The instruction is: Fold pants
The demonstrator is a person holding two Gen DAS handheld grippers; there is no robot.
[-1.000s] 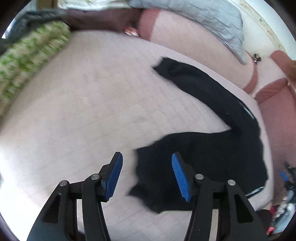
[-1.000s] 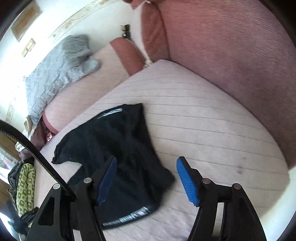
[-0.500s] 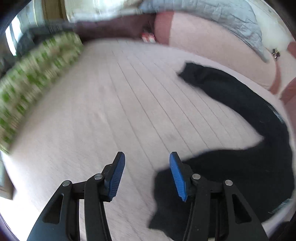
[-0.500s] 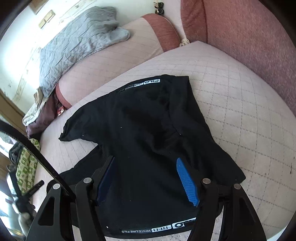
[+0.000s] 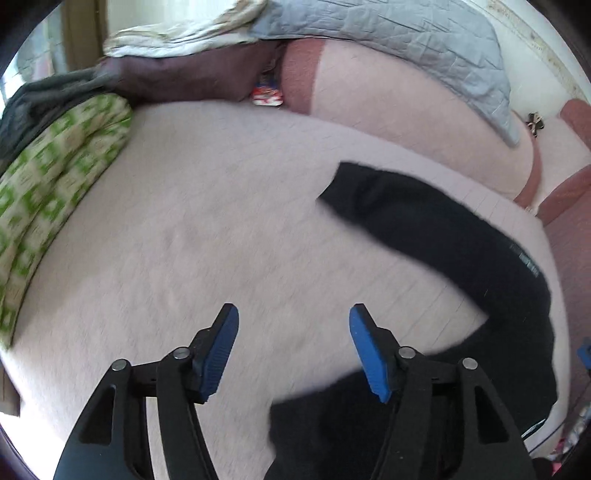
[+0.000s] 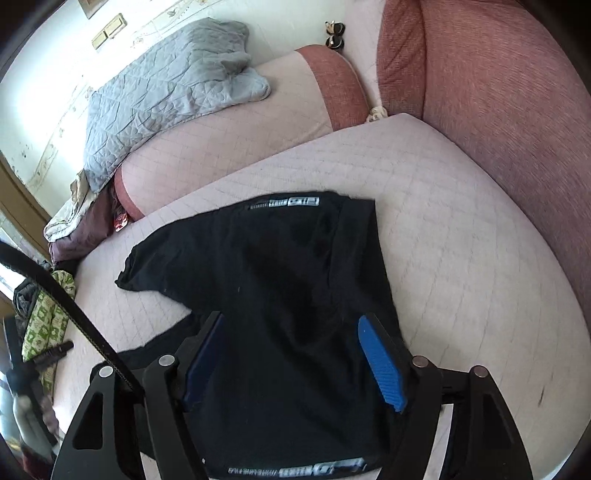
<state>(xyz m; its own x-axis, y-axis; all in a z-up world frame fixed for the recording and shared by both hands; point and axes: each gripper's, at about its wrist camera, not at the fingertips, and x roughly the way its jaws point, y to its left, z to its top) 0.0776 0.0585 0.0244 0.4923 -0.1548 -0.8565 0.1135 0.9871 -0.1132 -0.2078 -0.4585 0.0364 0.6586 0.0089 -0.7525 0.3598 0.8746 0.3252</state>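
— Pants [image 6: 273, 295]?
— Black, spread on the pink mattress [image 6: 461, 229], below the grey blanket [image 6: 166, 81].
— Grippers?
— Right gripper [image 6: 291, 363] hovers over the pants, jaws spread; left gripper [image 5: 293, 352] over mattress beside them, jaws spread, empty.

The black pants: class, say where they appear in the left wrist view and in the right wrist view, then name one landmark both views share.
Left wrist view: the black pants curve down the right side, one leg reaching up toward the middle.
Right wrist view: the black pants fill the centre and bottom, under the open fingers.
Shared landmark: the grey quilt draped over the pink cushion.
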